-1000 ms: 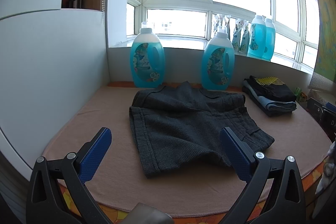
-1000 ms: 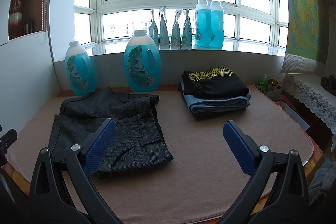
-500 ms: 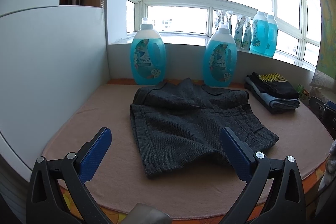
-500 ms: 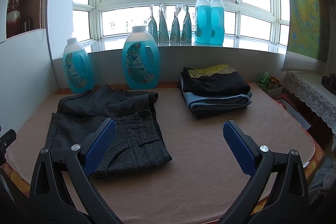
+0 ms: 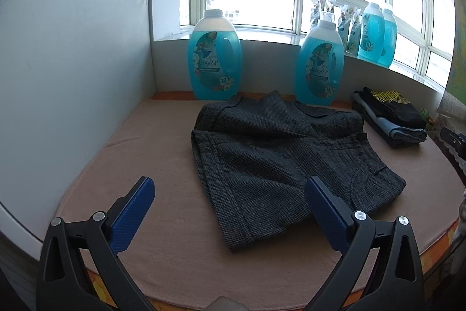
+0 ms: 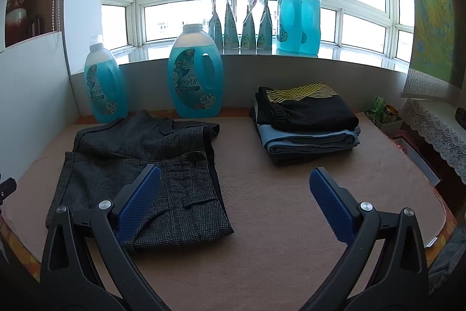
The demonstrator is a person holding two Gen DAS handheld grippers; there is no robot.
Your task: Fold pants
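Note:
A pair of dark grey checked pants lies flat on the beige mat, one half laid over the other; it also shows in the right wrist view. My left gripper is open and empty, held above the mat just in front of the pants' near hem. My right gripper is open and empty, above the mat at the pants' right edge, its left finger over the cloth.
A stack of folded clothes lies at the back right of the mat. Two blue detergent bottles stand against the back wall, with more bottles and pouches on the sill. A white panel borders the left.
Both grippers have drifted slightly, so the scene sits a little lower in both views. The pants have not moved and both grippers stay open.

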